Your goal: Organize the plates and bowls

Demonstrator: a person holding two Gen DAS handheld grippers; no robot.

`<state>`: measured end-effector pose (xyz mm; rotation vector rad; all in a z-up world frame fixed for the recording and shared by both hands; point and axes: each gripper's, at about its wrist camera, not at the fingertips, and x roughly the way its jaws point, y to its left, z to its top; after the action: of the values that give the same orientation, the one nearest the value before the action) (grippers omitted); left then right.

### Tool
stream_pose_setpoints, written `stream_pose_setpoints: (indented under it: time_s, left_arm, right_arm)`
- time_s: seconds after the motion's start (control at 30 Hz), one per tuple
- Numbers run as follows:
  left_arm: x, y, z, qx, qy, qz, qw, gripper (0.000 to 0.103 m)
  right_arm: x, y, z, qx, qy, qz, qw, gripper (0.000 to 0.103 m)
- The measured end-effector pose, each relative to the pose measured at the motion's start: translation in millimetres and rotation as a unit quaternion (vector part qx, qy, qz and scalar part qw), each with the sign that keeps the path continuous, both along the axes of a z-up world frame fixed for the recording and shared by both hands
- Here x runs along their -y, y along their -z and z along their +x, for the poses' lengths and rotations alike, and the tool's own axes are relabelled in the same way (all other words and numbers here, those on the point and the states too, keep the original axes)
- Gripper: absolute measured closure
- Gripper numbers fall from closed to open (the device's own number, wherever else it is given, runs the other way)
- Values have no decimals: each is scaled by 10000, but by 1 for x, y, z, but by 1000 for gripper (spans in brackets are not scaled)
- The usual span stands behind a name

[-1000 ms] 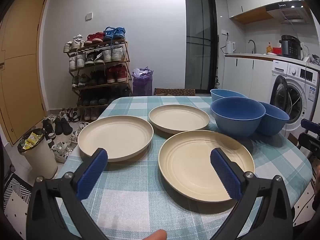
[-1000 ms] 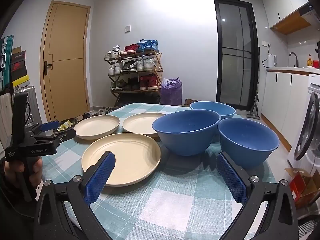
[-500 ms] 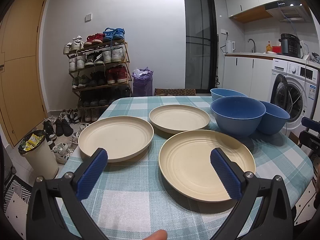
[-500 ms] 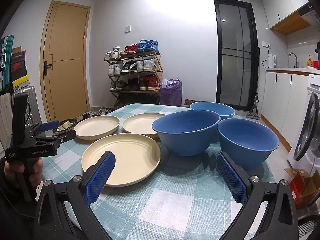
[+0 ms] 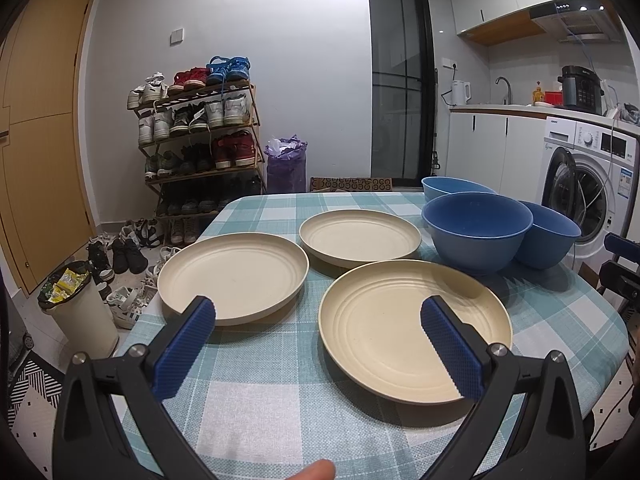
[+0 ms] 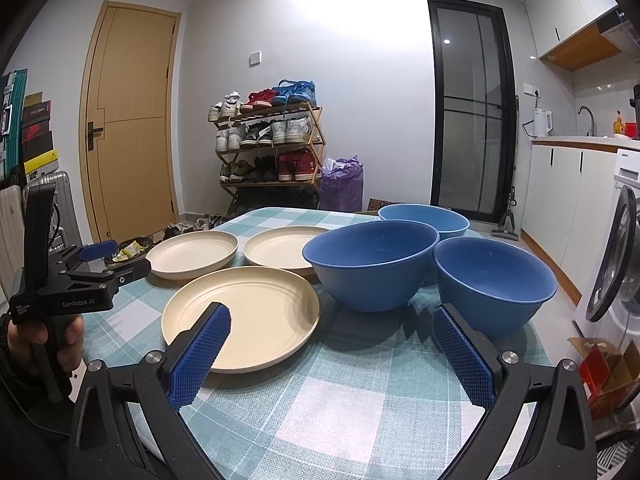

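3 cream plates, 3 blue bowls on the checked worktop, none stacked. Left wrist view: near plate at 6 o'clock, left plate at 9, far plate at 12. Bowls clustered at 2 o'clock, crowded close: front bowl, right bowl, back bowl partly hidden. Left tool released, jaws wide, holding nothing, above the near plate's edge. Right tool released too, empty, low over worktop before the bowls.

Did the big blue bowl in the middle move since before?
No. The middle blue bowl keeps the same spot beside the nearest plate on the checked tablecloth.
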<state>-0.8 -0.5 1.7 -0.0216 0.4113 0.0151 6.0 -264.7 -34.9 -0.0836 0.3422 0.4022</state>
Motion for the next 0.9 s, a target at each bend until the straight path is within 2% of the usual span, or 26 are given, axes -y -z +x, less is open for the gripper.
stream_pose_setpoints:
  time_s: [0.9]
  left_arm:
    - [-3, 0, 0, -4, 0, 0, 10000, 0]
  right_arm:
    - [0, 1, -2, 12, -9, -35, 10000, 0]
